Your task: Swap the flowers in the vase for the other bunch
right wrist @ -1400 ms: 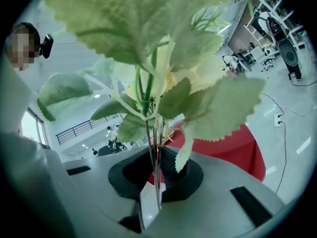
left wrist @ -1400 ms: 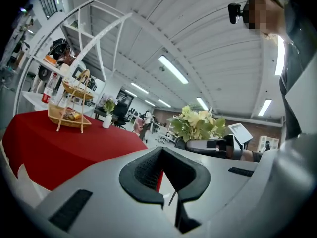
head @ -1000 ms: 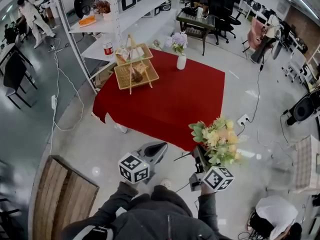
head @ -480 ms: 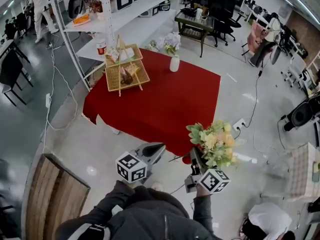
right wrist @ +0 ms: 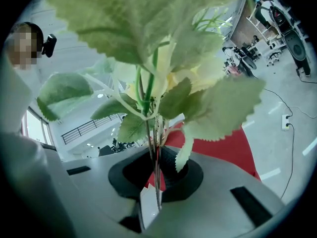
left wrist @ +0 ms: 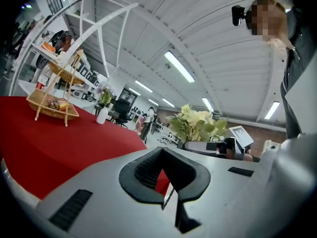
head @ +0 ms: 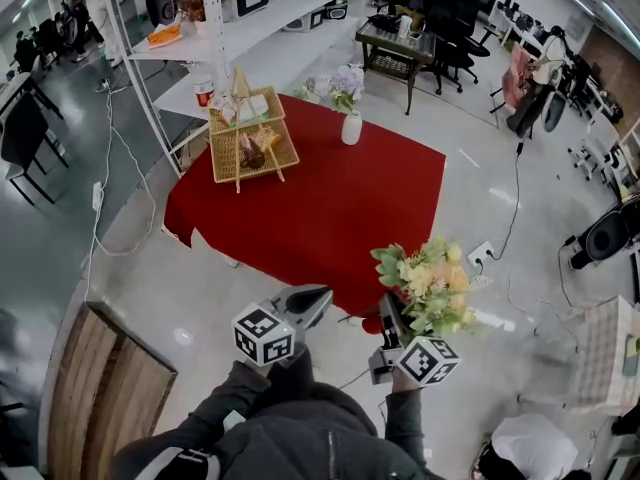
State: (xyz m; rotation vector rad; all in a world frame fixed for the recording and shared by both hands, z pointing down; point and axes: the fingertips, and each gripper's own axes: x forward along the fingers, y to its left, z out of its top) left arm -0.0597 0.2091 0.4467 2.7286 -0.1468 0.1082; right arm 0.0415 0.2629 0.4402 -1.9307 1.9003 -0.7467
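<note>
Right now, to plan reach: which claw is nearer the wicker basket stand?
Left. The left claw hangs short of the table, diagonally across from the basket stand; the right claw, holding the bunch, is farther right.

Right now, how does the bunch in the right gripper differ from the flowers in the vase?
The held bunch is yellow-cream with green leaves; the vase flowers are pale purple. The held bunch is clamped in the right gripper; the vase flowers stand in a white vase.

Bunch of cream and pale yellow flowers with serrated green leaves (head: pixel 432 286), upright, stems clamped in right gripper (right wrist: pixel 154 182), beyond near table corner, white vase (head: pixel 351 128) upright near far edge of red table (head: pixel 330 208), holding pale lilac flowers (head: pixel 345 85)
</note>
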